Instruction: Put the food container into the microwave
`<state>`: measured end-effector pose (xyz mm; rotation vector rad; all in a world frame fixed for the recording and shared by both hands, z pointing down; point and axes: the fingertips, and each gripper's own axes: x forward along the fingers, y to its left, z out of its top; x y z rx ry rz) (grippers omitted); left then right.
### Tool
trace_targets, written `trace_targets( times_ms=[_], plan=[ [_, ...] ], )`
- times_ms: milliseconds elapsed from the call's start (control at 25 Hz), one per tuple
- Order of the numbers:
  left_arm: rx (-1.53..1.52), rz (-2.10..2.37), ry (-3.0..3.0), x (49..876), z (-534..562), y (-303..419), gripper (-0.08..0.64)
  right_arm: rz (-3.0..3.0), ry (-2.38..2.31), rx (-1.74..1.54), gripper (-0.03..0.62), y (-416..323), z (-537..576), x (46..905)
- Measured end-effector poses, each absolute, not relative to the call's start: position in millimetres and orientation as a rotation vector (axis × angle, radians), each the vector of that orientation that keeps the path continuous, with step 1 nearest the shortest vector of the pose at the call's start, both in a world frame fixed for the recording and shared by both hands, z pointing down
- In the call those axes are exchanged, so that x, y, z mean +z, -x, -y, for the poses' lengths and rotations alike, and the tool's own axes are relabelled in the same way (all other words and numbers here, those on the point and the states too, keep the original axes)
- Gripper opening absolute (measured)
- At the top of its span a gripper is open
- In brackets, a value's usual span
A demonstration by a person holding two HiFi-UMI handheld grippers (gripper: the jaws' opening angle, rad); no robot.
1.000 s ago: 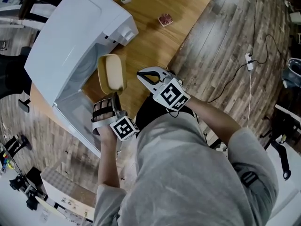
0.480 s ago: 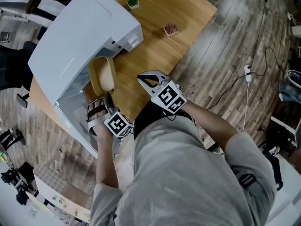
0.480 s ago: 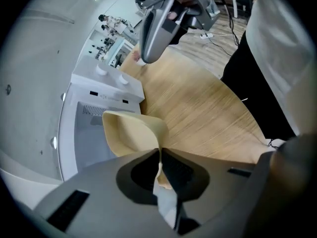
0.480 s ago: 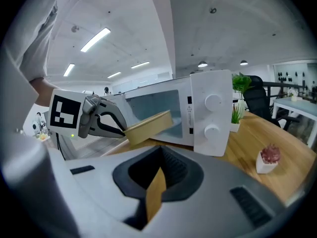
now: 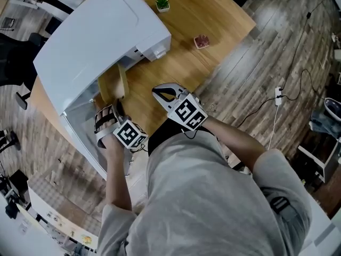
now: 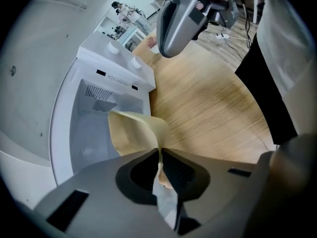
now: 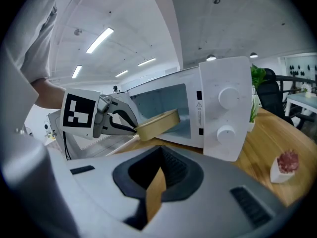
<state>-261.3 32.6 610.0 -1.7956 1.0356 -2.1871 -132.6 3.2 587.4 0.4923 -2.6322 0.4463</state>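
The tan food container hangs tilted at the mouth of the white microwave, partly inside the opening. My left gripper is shut on its near rim; its jaws have just been opening slightly, with the rim still pinched between them. In the left gripper view the container bends up from the left gripper toward the cavity. My right gripper hovers shut and empty over the table, right of the container. The right gripper view shows the container entering the oven, above my right gripper.
The microwave's door hangs open toward the person at the table's near-left edge. A small potted plant and a little pink object in a white cup stand on the wooden table beyond the microwave. Cables lie on the floor at right.
My left gripper has carried the container leftward and into the microwave's opening, rolling it more on edge. My right gripper has drifted slightly left and down.
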Motion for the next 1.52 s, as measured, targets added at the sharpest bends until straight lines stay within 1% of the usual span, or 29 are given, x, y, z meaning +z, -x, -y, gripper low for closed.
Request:
trace_targets(
  times_ms=[480,1520],
  plan=[
    [-2.196,-1.180,1.773,614.6,-15.7,279.7,0.045,2.622,-0.433,0.465,0.005,139.2,-0.2,588.6],
    [-2.043,-1.537,1.686,604.6,24.8,291.0,0.055,2.613,-0.455,0.446,0.005,142.4,35.6,575.1]
  ],
)
